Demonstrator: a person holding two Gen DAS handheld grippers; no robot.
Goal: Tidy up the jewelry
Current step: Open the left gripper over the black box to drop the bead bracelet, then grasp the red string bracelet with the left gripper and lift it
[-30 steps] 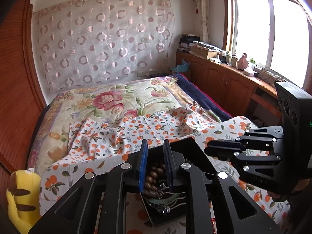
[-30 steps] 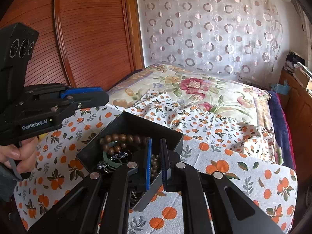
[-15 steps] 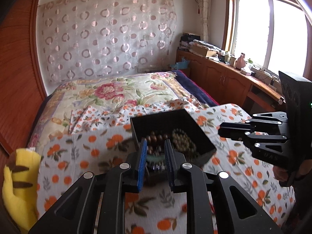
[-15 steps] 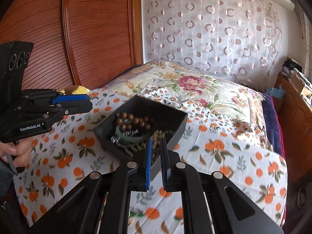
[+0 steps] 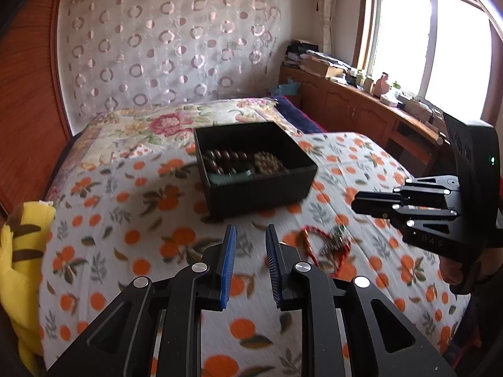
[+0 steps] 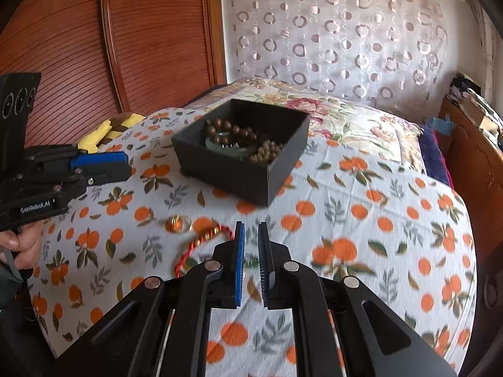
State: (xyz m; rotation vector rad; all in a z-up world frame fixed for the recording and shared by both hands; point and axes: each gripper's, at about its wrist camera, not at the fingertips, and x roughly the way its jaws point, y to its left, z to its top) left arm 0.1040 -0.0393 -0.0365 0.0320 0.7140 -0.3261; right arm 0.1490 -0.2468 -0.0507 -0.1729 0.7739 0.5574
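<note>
Several bead bracelets (image 6: 232,132) already lie in the black box (image 5: 261,188) on the bed (image 6: 361,188); a red cord bracelet (image 6: 201,242) and an amber ring (image 6: 178,223) remain outside. The left hand-held gripper (image 5: 248,264) stands narrowly parted and empty, the right hand-held gripper (image 6: 250,260) nearly closed, holding nothing.

A bed (image 5: 103,220) is covered by a white sheet (image 6: 361,207) printed with oranges and leaves, and a floral quilt (image 5: 163,125) is spread at its far end. A yellow plush toy (image 5: 19,251) with brown stripes is seen at the bed's left edge. A sheer curtain (image 5: 163,50) patterned with rings is hung on the far wall. Reddish wooden panelling (image 6: 110,37) is seen beside it. A low wooden cabinet (image 5: 355,110) under a bright window (image 5: 430,40) is crowded with small clutter.
</note>
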